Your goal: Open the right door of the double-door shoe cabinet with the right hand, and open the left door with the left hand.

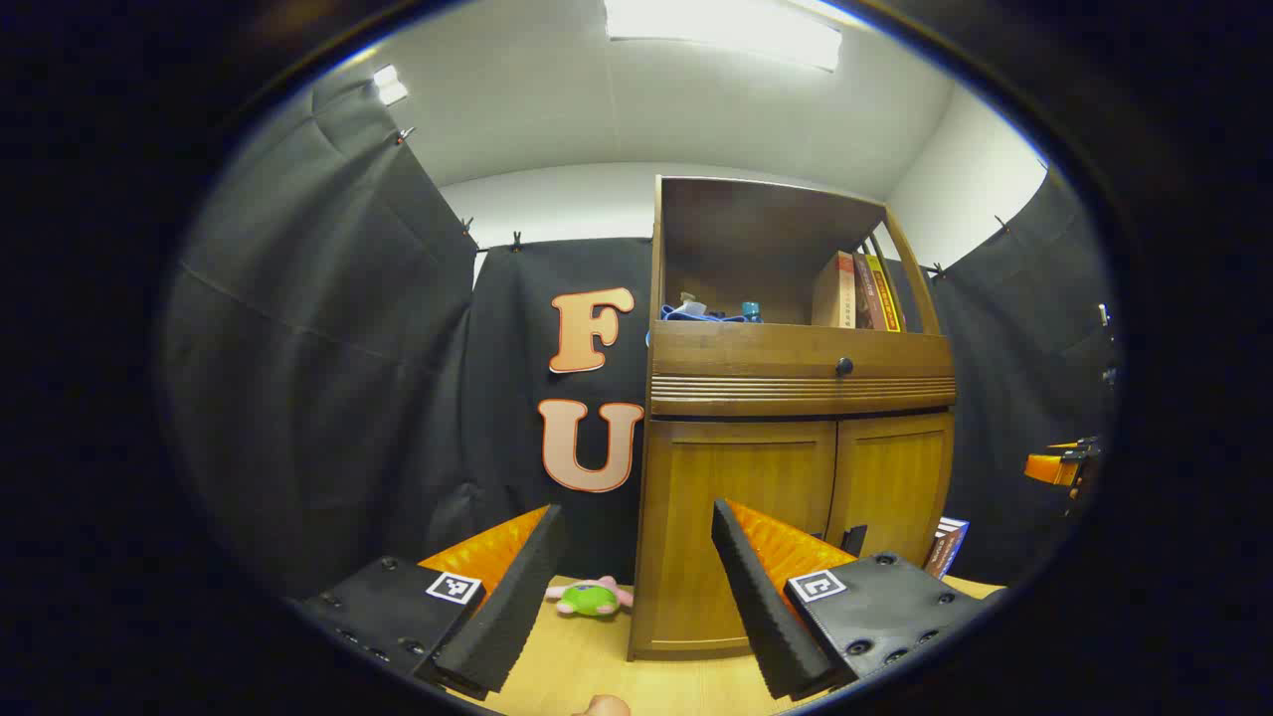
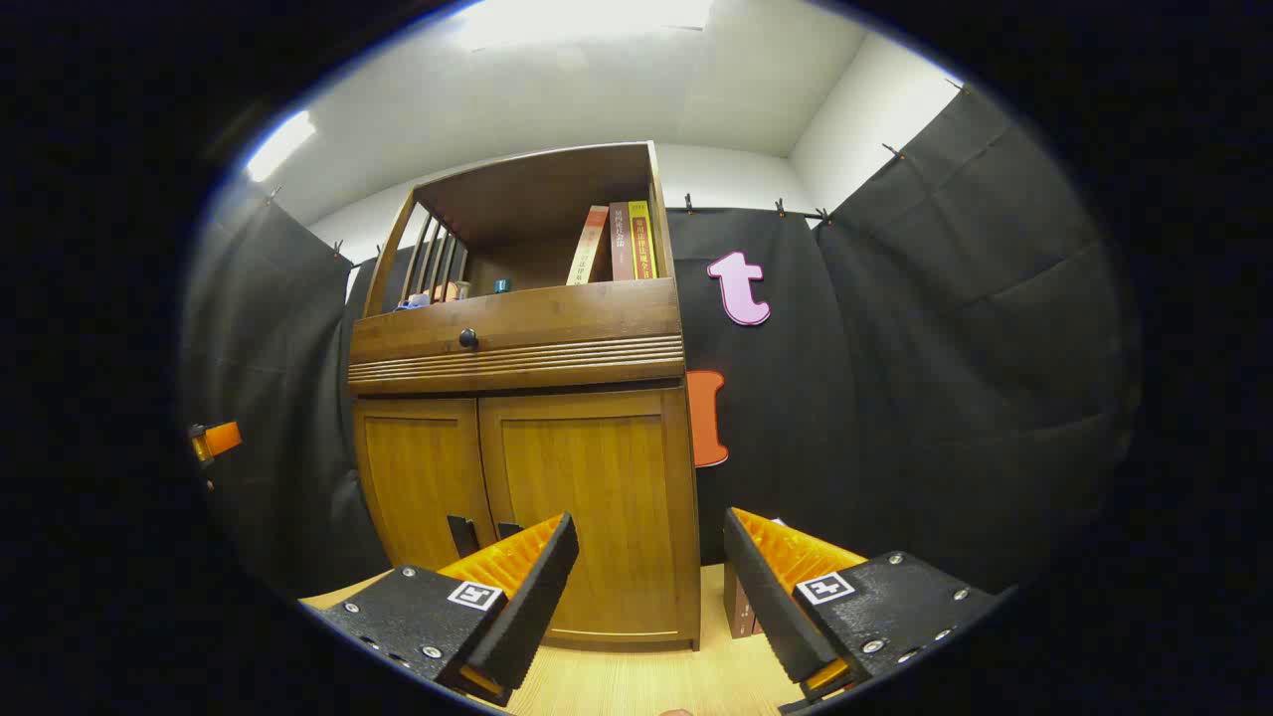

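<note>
So both grippers are just hanging in front of the cabinet, nothing grabbed. In the left gripper view the left gripper has its fingers spread wide apart with only air and the wooden desk between them. Same deal in the right gripper view: the right gripper is spread apart and holding nothing.

A bit past the left gripper there's a little green and pink plush toy lying on the desk, just beside the cabinet's left bottom corner. Off the cabinet's other side a box-like thing leans near the base; can't tell what it is.

The shoe cabinet stands upright on the desk right ahead of both grippers. Its left door and right door are both closed, flush with each other, and two dark handles sit low near the seam. Above the doors is a drawer front with a small dark knob, and up top an open shelf with a few books standing at the right end.
</note>
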Available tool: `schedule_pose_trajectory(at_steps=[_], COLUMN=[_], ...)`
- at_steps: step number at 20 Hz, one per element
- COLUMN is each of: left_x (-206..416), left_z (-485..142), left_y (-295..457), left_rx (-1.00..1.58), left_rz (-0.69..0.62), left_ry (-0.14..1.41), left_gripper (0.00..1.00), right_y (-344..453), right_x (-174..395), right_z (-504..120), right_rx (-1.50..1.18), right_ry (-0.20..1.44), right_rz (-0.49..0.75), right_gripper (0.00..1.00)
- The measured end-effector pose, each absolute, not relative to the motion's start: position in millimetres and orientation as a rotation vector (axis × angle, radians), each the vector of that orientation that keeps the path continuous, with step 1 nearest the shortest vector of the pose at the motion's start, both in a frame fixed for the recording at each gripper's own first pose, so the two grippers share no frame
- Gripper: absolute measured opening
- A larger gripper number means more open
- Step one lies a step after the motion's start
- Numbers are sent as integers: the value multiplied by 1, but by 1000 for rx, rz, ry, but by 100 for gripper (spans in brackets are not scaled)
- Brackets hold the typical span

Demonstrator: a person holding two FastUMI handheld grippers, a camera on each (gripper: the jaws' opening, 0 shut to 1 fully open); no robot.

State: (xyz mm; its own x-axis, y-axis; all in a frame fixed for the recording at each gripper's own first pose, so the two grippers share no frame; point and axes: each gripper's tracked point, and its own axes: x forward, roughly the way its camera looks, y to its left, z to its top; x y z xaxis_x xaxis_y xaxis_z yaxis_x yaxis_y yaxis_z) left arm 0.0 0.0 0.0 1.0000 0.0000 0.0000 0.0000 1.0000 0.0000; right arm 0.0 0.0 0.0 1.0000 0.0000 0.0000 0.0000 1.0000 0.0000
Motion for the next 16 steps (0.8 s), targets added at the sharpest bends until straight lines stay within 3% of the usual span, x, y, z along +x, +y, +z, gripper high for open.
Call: schedule_pose_trajectory(at_steps=[4, 5, 9, 16], left_x=[-11, -11, -13, -9], left_z=[-16, -15, 8, 6], left_y=[13, 21, 45, 9], left_rx=[-15, -12, 30, 44], left_rz=[20, 39, 113, 24], left_ry=[52, 54, 2, -11], left_gripper=[95, 98, 94, 96], right_y=[-4, -5, -9, -8], right_x=[-8, -7, -7, -1], right_z=[6, 7, 7, -2], right_rx=[7, 10, -11, -27], right_ry=[7, 6, 13, 22], right_rz=[12, 9, -6, -32], right_gripper=[100, 92, 92, 92])
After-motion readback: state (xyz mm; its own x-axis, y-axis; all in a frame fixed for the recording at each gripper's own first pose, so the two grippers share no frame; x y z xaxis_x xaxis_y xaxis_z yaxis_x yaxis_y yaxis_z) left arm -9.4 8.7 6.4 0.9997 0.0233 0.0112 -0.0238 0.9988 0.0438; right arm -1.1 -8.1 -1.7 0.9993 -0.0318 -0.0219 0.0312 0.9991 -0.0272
